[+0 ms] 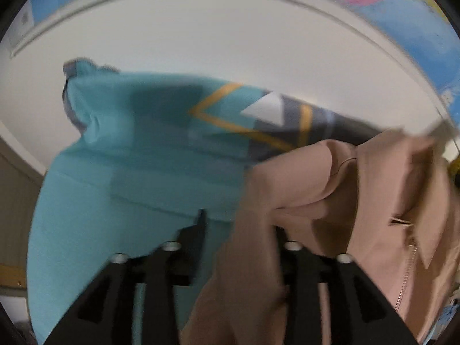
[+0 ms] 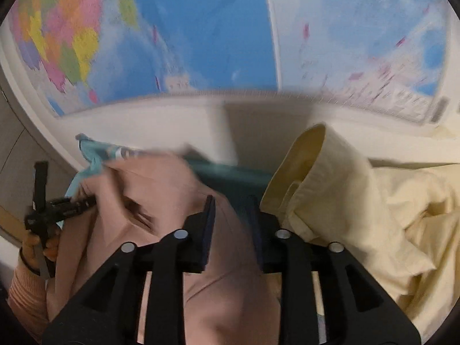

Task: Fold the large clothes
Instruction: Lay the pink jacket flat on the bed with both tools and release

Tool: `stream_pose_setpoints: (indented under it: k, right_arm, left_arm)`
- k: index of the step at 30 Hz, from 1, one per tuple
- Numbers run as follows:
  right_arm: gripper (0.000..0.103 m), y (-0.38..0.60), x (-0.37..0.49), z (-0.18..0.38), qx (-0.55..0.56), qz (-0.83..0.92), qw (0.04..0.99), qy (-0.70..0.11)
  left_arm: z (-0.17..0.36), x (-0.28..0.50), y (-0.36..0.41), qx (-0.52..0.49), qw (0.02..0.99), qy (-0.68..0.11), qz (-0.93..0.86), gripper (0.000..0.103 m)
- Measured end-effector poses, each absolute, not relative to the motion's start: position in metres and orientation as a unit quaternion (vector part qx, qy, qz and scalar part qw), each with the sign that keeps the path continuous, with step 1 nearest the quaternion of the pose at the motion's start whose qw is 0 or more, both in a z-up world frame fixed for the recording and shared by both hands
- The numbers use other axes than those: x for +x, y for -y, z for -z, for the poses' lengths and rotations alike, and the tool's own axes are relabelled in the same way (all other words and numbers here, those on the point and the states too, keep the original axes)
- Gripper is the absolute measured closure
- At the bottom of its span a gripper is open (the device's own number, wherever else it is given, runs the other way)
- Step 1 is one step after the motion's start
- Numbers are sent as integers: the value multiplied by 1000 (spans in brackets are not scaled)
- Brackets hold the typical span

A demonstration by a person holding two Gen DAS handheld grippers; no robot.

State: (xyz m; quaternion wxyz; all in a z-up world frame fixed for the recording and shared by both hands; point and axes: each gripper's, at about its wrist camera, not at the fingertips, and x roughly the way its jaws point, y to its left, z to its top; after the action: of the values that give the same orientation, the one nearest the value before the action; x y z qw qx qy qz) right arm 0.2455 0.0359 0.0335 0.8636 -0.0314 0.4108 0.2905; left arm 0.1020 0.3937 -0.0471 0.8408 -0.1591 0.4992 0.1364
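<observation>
A pink zip jacket [image 1: 330, 189] hangs lifted between both grippers, above a teal patterned sheet [image 1: 138, 149]. My left gripper [image 1: 238, 224] is shut on the pink jacket; fabric fills the gap between its fingers. It also shows in the right wrist view [image 2: 61, 202], held by a hand at the left. My right gripper [image 2: 231, 210] is shut on the pink jacket [image 2: 161, 189], whose cloth runs up between the fingers. The views are blurred.
A pale yellow shirt [image 2: 359, 198] lies crumpled on the right, collar up. A world map [image 2: 184, 34] covers the white wall behind. The teal sheet [image 2: 230, 172] lies under the clothes.
</observation>
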Motion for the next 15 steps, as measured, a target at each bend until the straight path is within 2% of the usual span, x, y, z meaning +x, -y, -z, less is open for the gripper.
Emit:
stream_pose_setpoints:
  k: [1,2,3,4,5,6,13,15]
  right_arm:
    - [54,-25,236,-44,-13,-303,867,-395]
    - [46,-15,224,-53,-7,-312,870,-383]
    - [45,-6,214,-59,-10,-314,873,-372]
    - [38,7,194,-66,-25,-313,879,-359]
    - [30,21,174,-67,-41,-313,881,-353]
    - [27,33,160,-64,-49,-313,880,-354]
    - [27,116,67,44,-15,-301,819,-488]
    - [34,128,51,71,6,-300,803,-515]
  left_arm:
    - [47,98,-395,-162,844,-494,-134,57]
    - [44,91,-397,-163,848,-487,-129,50]
    - [40,83,-397,-160,853,-480,-126,48]
    - [32,72,-396,-151,865,-464,-120,47]
    - [27,63,-395,-141,873,-452,-117,43]
    - [20,53,-393,-130,881,-440,-115,37]
    - [-14,-14,-357,-57,916,-394,-54,32]
    - [-16,-28,-345,-44,919,-389,-40,32]
